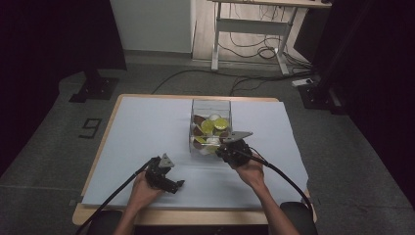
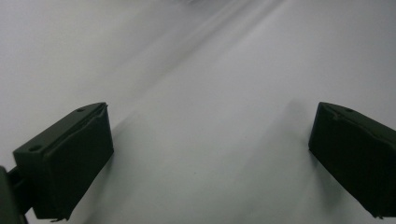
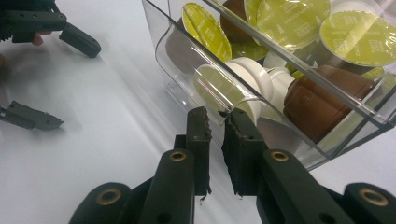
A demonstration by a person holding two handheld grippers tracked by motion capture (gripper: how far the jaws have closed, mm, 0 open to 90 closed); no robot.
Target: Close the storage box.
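A: Where is the clear box (image 1: 210,128)?
B: Mid-tabletop (image 1: 147,127), holding coffee capsules (image 3: 289,21). Rigid, slick, probably light. Right gripper (image 3: 215,122) jaws nearly together at its lower lip; left gripper (image 2: 210,154) spread, idle.

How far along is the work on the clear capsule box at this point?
Done: nothing looks taken out; the capsules all sit inside the clear box, none on the white sheet. In hand: the right gripper, jaws nearly together, is at the box's curved front lip, apparently pinching it; contact is hard to confirm. The left gripper rests open over bare sheet. Left: whatever follows with the box or capsules.
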